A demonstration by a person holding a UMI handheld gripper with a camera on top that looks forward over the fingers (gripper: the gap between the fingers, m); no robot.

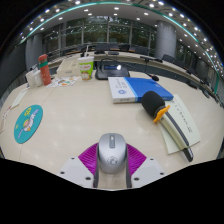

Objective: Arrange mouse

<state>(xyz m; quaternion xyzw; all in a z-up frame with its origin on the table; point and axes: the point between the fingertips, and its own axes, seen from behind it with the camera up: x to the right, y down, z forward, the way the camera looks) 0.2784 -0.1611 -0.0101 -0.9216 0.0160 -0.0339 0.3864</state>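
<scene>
A grey computer mouse (pixel 112 152) sits between my two fingers, its nose pointing away from me over the pale table (pixel 75 125). Both magenta pads (pixel 90 157) press against its sides, so my gripper (pixel 112 165) is shut on it. The mouse's rear end is hidden low between the fingers. I cannot tell whether it rests on the table or hangs just above it.
A round teal disc (pixel 27 123) lies to the left. Ahead on the right are a blue and white book (pixel 132 89), a black and orange tool (pixel 156 107) and a notepad with a pen (pixel 181 128). Bottles and boxes (pixel 62 68) stand at the far left edge.
</scene>
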